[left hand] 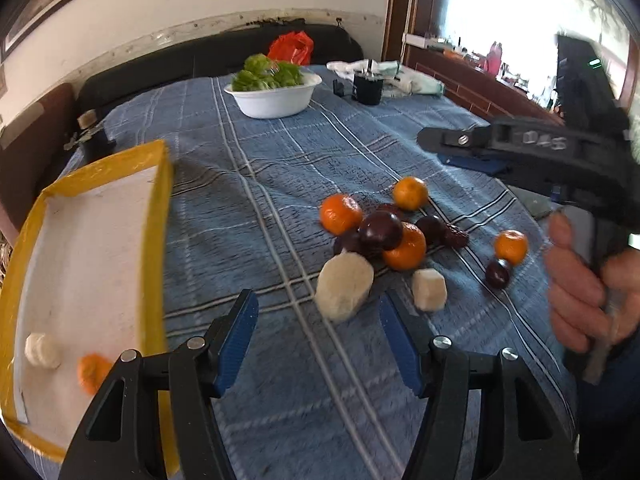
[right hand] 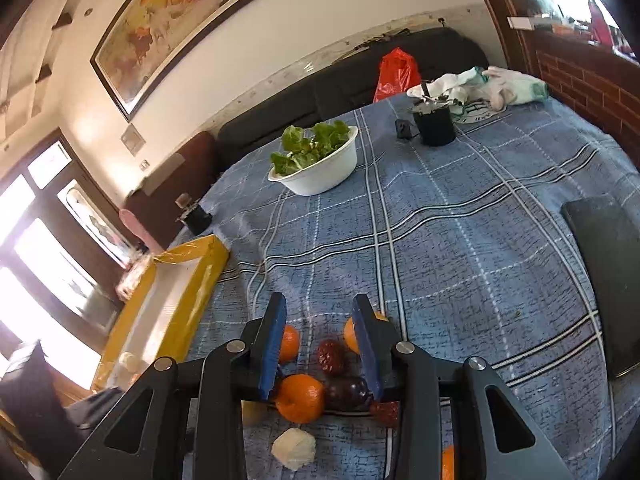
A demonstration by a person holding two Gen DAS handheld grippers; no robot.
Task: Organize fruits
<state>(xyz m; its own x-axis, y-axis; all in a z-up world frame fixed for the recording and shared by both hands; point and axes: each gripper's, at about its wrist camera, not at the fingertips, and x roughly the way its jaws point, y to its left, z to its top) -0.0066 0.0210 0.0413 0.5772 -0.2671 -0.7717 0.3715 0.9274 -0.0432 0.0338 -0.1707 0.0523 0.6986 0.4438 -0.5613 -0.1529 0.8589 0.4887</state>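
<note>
Both tongs gape, holding nothing; the left tongs (left hand: pixel 318 330) hang above the blue plaid surface (left hand: pixel 280 184) near the fruit pile (left hand: pixel 384 236); the right tongs (right hand: pixel 320 340) hover over it; the yellow tray (left hand: pixel 156 216) holds an orange (left hand: pixel 93 372) and a white piece (left hand: pixel 42 351).
</note>
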